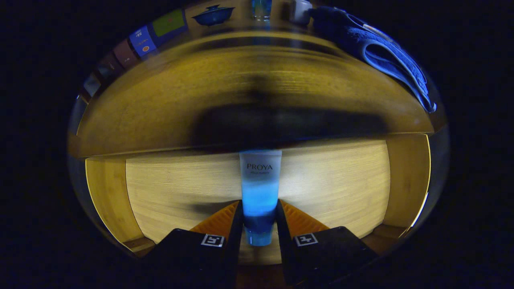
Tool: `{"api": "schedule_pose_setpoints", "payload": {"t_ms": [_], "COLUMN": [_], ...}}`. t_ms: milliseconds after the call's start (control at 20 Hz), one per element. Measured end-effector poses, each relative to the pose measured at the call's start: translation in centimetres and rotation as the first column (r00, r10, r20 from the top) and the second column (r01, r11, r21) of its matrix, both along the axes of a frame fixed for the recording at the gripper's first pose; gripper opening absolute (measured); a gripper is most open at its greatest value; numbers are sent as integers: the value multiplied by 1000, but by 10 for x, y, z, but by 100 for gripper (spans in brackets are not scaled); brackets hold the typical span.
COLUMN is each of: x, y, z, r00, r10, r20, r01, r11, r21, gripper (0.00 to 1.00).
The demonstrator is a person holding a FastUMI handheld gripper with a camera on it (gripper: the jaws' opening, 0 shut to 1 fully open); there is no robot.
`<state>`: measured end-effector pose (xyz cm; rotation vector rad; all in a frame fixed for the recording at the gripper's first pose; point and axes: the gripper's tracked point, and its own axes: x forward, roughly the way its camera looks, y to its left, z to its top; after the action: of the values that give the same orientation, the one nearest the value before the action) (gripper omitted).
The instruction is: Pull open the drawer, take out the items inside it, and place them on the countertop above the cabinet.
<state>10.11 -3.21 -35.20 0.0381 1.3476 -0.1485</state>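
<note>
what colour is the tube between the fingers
Pale frosted top fading to blue, seen in the gripper view: tube.

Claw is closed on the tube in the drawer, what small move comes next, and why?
Probably lift straight up a little. Both fingers of the claw press the tube, which lies in the open drawer; it must clear the drawer's walls before going up to the countertop.

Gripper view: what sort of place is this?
Probably a home-style cabinet setup: an open light wooden drawer, a wooden countertop carrying a blue lidded bowl and blue folded towel. The gripper is shut on a translucent blue cosmetic tube.
</note>
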Motion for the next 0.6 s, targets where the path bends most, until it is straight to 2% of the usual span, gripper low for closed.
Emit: {"api": "schedule_pose_setpoints", "payload": {"t_ms": [50, 300, 600], "x": [0, 4, -23], "y": [2, 2, 6], "z": [2, 25, 75], "r00": [1000, 993, 976], "r10": [-7, 3, 24], "r20": [8, 116, 216], "r01": [6, -7, -38], "r11": [1000, 999, 997], "r21": [12, 37, 60], "gripper": [38, 38, 38]}}
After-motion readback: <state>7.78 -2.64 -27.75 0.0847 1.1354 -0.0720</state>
